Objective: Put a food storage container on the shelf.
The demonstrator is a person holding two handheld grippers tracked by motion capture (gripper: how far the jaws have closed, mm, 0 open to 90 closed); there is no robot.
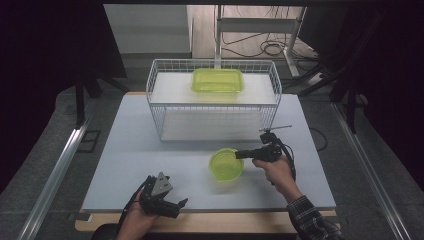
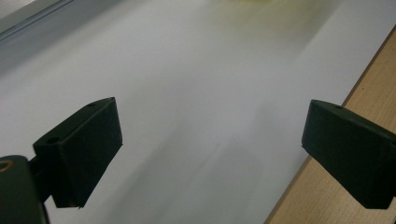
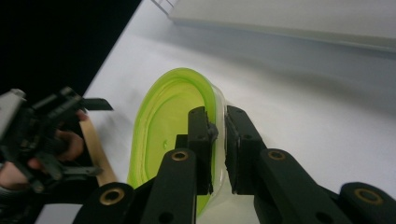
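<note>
Right tongs (image 3: 218, 140): jaws drawn close together, pinching the near wall of a round, translucent lime-green plastic bowl (image 3: 168, 135). One jaw sits inside the rim, the other outside, pads pressing the thin wall between them. In the high view the right tongs (image 1: 239, 154) reach in level from the right and meet the right edge of the bowl (image 1: 226, 165).

Bowl location: on the pale grey surface (image 1: 150, 160), right of centre, in front of the white wire basket (image 1: 212, 100) and apart from it. Whether its base rests flat on the surface cannot be told; in the right gripper view it appears tipped on its side, but that camera is turned with the hand.

Left tongs (image 2: 210, 154): jaws stand wide apart with nothing between them, bare surface beneath. In the high view the left tongs (image 1: 182, 202) sit at the near left edge of the surface, by the wooden border strip (image 1: 225, 222), well apart from the bowl.

Inside the wire basket, on its raised white shelf: a rectangular translucent lime-green plastic container (image 1: 218, 80), lying flat towards the back.

Person's right sleeve (image 1: 312, 220) is plaid.
</note>
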